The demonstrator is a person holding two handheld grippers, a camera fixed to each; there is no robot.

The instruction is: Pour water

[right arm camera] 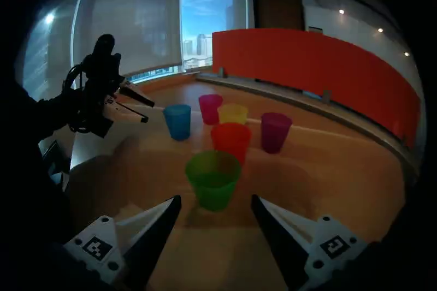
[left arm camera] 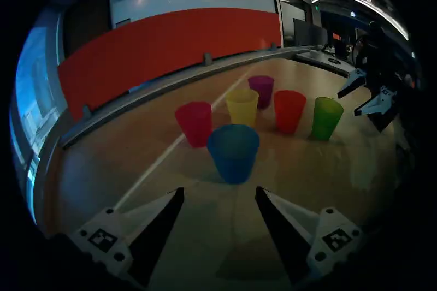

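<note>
Blue cup point(left arm camera: 234, 152) stands upright dead ahead of the open, empty left gripper point(left arm camera: 218, 189) (right gripper point(right arm camera: 216, 198) likewise, facing green cup point(right arm camera: 213, 179)).

Dim room, bright window backlight, fisheye-warped edges, perhaps slightly soft

On the table point(left arm camera: 338, 171), well in from its far edge, the nearest cup point(left arm camera: 233, 152) stands just before my left gripper point(left arm camera: 218, 189). Four more cups point(left arm camera: 242, 106) cluster behind it. The rightmost cup point(left arm camera: 326, 117) stands beside them, directly before my right gripper point(right arm camera: 215, 197).
</note>
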